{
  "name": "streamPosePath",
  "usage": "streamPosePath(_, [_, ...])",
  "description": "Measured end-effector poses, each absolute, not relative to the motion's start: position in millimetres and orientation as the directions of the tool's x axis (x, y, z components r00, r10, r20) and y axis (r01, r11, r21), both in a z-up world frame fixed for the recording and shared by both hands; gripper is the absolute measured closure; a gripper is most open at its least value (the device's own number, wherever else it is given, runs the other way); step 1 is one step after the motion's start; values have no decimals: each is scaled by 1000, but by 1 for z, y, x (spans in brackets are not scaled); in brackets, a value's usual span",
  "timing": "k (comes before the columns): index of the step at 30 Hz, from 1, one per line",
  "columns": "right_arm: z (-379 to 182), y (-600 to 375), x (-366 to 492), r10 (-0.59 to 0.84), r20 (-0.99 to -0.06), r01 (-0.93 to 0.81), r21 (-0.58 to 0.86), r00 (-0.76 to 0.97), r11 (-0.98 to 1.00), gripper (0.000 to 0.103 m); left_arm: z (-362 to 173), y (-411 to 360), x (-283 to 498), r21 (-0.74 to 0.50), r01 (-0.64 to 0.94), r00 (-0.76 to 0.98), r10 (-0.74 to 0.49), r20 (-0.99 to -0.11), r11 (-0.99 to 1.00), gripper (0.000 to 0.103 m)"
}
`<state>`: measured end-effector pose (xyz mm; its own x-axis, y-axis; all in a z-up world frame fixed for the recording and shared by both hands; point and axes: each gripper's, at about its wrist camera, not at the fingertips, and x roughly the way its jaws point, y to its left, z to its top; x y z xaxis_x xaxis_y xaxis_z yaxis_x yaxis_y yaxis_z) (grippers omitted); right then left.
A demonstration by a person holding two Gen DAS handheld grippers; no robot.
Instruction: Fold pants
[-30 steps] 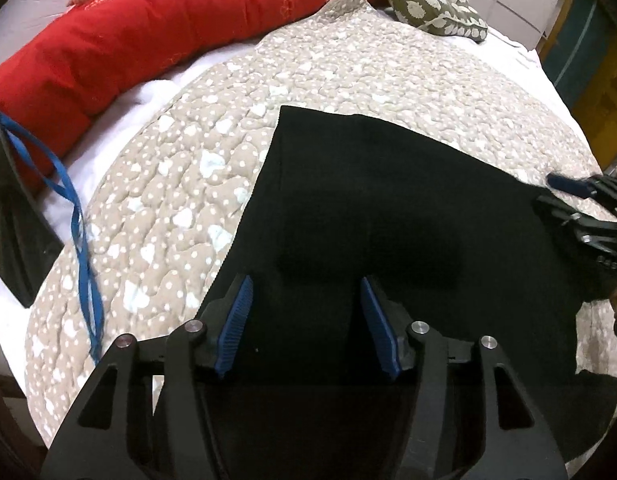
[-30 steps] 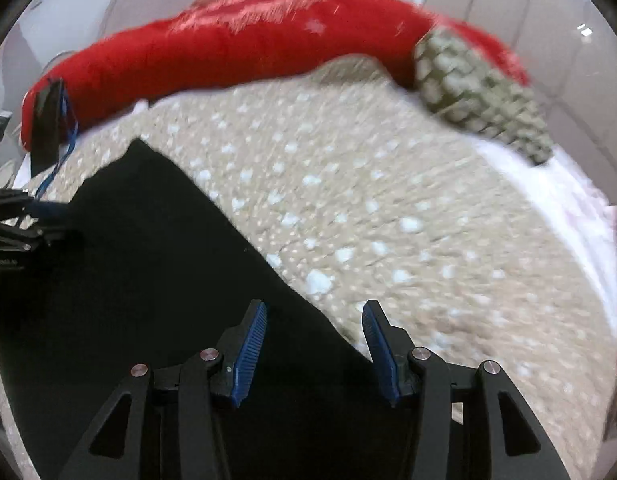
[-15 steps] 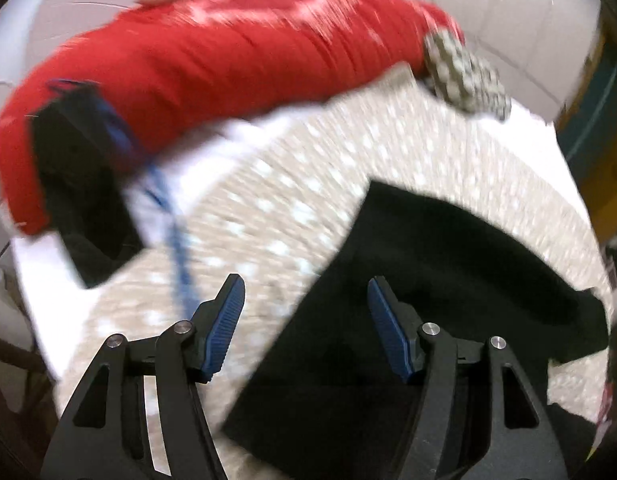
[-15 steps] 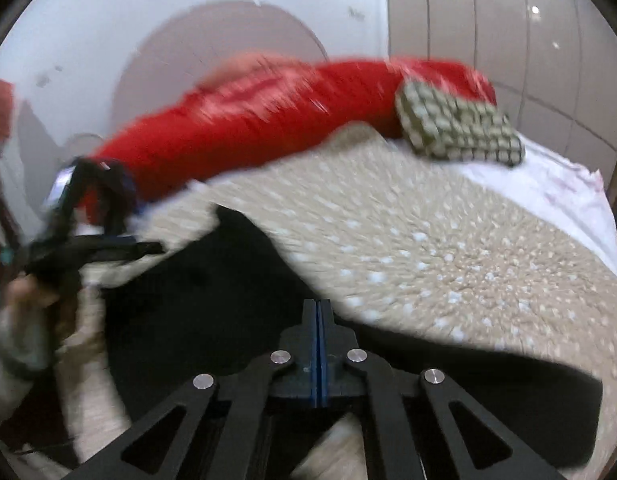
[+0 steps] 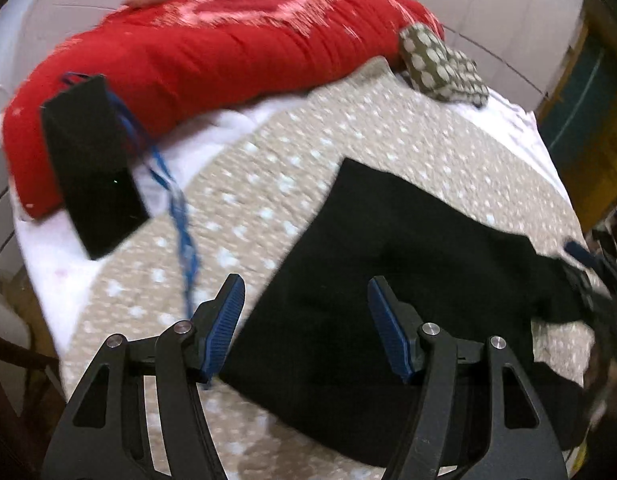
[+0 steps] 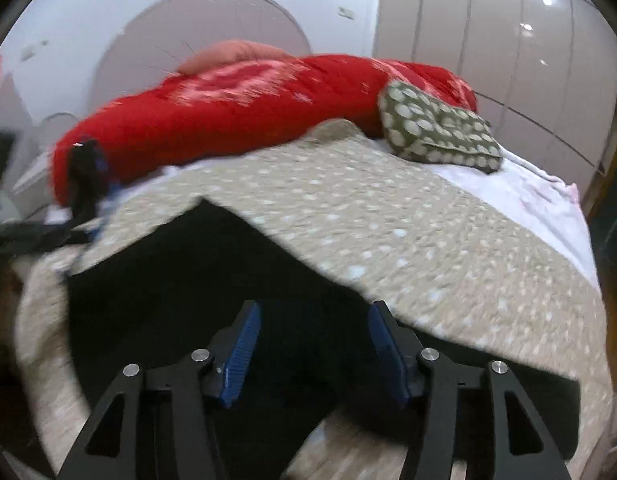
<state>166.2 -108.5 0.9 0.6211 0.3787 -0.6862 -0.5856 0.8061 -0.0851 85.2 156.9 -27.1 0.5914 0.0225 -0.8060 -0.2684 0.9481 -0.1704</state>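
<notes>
No writing or label can be read on anything. The black pants (image 5: 408, 272) lie folded flat on the spotted quilt (image 5: 268, 184), filling the lower right of the left wrist view. The left gripper (image 5: 306, 320) hangs above their left edge, jaws apart and empty. The right gripper (image 6: 314, 340) hangs over the pants (image 6: 196, 272) at lower centre, jaws opening, nothing clamped between them.

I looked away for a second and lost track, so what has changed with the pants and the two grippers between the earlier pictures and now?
Both grippers pulled back and up from the black pants. The right gripper, open a second ago, was shut half a second ago; its jaws are now opening, with nothing pinched. The left gripper stayed open and holds nothing. The pants stay folded flat on the dotted quilt; the red pillow has not moved.
</notes>
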Motion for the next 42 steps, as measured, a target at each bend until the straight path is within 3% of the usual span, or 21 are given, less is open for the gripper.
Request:
streamPosePath(5, [-31,-96,226,347,-799,-645,-66,491,761,48,-46,141,117,-176,-235,561,-14,-827,956,39])
streamPosePath(7, [-49,-91,240,304,-836,-659,-88,456,747,53,-56,133,135,-160,-216,530,-21,-848,963,39])
streamPosePath(8, [-55,-90,244,301,-851,-667,-74,430,741,71,-63,129,145,-140,-211,510,-13,-860,968,39])
streamPosePath(9, [-59,-90,244,313,-856,-677,-57,412,734,82,-69,126,155,-113,-215,498,10,-867,970,39])
streamPosePath(11, [-52,-92,233,313,-834,-672,-90,454,735,94,-75,126,167,-92,-225,493,32,-870,970,39])
streamPosePath(15, [2,-115,184,435,-733,-656,-20,523,755,95,-60,140,159,-121,-238,515,19,-857,964,39])
streamPosePath(20, [40,-115,74,529,-630,-708,-47,569,705,95,-19,184,103,-138,-339,610,106,-785,930,39])
streamPosePath(24, [-13,-93,11,541,-676,-723,16,501,691,95,0,207,62,-142,-412,638,174,-750,900,39])
streamPosePath(27, [-71,-80,1,473,-761,-673,66,443,737,89,9,203,45,-148,-402,655,171,-736,903,39])
streamPosePath(29, [-61,-89,-6,497,-739,-672,81,455,736,86,11,193,43,-153,-370,663,145,-734,916,39])
streamPosePath(31, [-35,-113,-4,539,-698,-641,147,473,753,76,12,176,44,-144,-324,672,120,-731,935,39])
streamPosePath(33, [-14,-140,5,523,-652,-572,164,549,804,58,7,158,45,-135,-281,673,95,-734,950,39])
streamPosePath(35, [2,-169,26,410,-635,-425,140,654,894,49,-2,139,50,-119,-241,658,72,-749,963,39])
streamPosePath(38, [3,-190,76,266,-688,-237,138,676,962,49,-17,116,54,-119,-198,638,35,-770,973,39])
streamPosePath(42, [-20,-188,144,138,-803,-88,106,580,990,49,-35,93,60,-105,-158,603,12,-797,982,39])
